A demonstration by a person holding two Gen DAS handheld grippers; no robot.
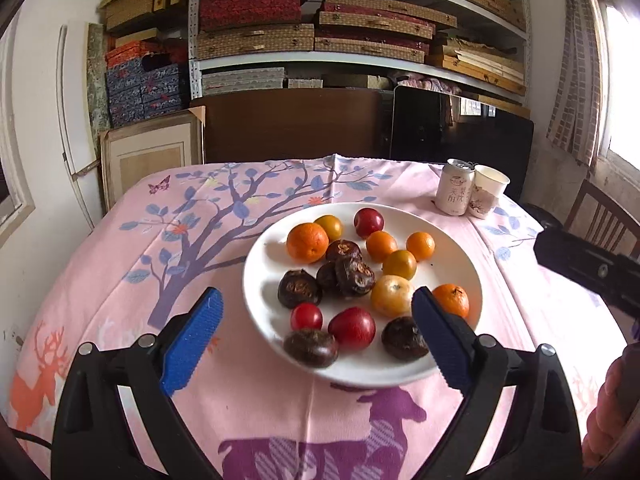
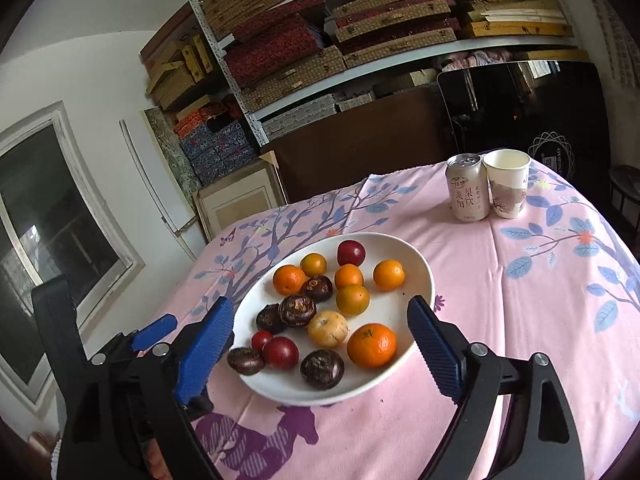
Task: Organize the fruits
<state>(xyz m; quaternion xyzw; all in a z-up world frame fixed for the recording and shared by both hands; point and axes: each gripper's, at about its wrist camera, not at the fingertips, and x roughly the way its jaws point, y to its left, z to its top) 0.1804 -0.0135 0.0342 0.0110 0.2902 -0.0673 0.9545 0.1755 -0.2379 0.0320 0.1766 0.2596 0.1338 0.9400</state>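
Note:
A white plate point(image 1: 452, 268) point(image 2: 412, 280) sits on a pink tablecloth and holds mixed fruit. There are several orange tangerines, such as one point(image 1: 307, 242) and a bigger one point(image 2: 372, 345). Among them lie red plums point(image 1: 352, 328) point(image 2: 281, 353), dark brown water chestnuts point(image 1: 300, 289) point(image 2: 322, 368) and a pale yellow fruit point(image 1: 391, 295) point(image 2: 328, 329). My left gripper point(image 1: 320, 322) hovers open over the plate's near side with nothing between its blue pads. My right gripper point(image 2: 320, 342) is also open, straddling the plate's near half and holding nothing.
A drink can point(image 1: 454, 194) point(image 2: 468, 190) and a paper cup point(image 1: 489, 192) point(image 2: 508, 186) stand together at the table's far right. Shelves of flat boxes point(image 1: 320, 32) line the wall behind. A wooden chair point(image 1: 604, 220) stands at the right. A hand point(image 1: 608, 420) shows at the right edge.

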